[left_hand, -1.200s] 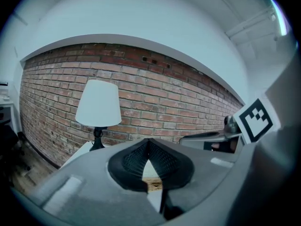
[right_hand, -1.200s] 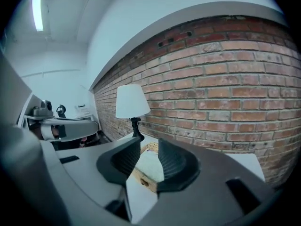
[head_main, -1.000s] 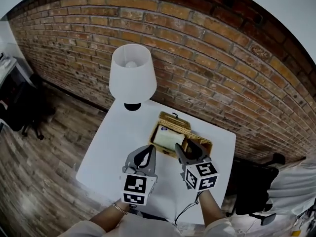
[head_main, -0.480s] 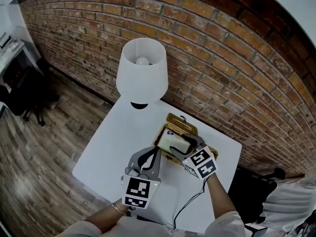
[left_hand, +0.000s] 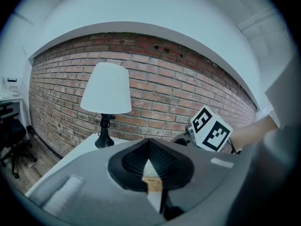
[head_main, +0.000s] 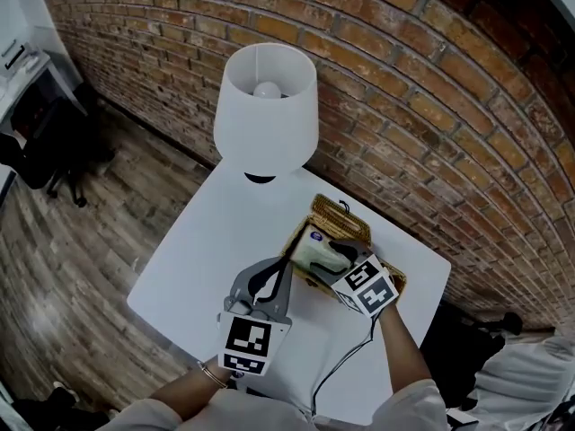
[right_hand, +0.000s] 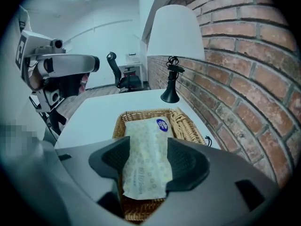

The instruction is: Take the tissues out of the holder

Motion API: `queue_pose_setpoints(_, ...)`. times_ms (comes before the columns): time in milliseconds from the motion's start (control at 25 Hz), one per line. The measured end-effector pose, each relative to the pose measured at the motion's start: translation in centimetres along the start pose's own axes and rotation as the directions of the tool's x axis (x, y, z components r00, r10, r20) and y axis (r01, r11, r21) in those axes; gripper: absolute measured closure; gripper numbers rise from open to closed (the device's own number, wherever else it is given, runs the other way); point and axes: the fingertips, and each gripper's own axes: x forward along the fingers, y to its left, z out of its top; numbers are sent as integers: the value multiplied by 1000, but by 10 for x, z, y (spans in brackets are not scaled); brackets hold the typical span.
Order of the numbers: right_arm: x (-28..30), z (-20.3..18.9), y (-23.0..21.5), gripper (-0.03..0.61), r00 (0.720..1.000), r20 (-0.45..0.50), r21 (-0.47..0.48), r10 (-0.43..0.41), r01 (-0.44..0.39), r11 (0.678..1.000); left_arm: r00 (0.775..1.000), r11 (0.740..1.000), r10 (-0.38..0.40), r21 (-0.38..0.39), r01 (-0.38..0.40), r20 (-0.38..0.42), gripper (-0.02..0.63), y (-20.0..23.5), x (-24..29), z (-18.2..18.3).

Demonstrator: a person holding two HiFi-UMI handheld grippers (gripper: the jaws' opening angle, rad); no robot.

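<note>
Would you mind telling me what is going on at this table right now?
A person is working at a white table with a handheld gripper in each hand. The right gripper is over the wicker holder. Its jaws have just been opening and stand apart on either side of the tissue pack, not pressing it. The pack lies in the holder. The left gripper, jaws together and empty, hovers close to the holder.
</note>
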Motion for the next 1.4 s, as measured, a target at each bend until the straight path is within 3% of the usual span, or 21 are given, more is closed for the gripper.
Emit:
queue_pose_setpoints(200, 5, -4, -1, 387, 1000, -30, -19, 0, -1, 1000, 1000, 1000, 19, -11, -19, -16, 612, 5, 5, -8)
queue_pose_setpoints(520, 9, -7, -2, 431, 996, -85, -27, 25, -27, 999, 999, 1000, 25, -12, -25, -27, 612, 5, 10, -10)
queue_pose_setpoints(1160, 8, -10, 0, 519, 994, -100, -73, 38, -45, 996, 999, 1000, 15, -16, -16, -32, 612, 2, 6, -13)
queue_pose_setpoints(1400, 6, -10, -1, 534, 997, -83, -68, -3, -2, 998, 999, 1000, 21, -17, -22, -26, 612, 7, 0, -12)
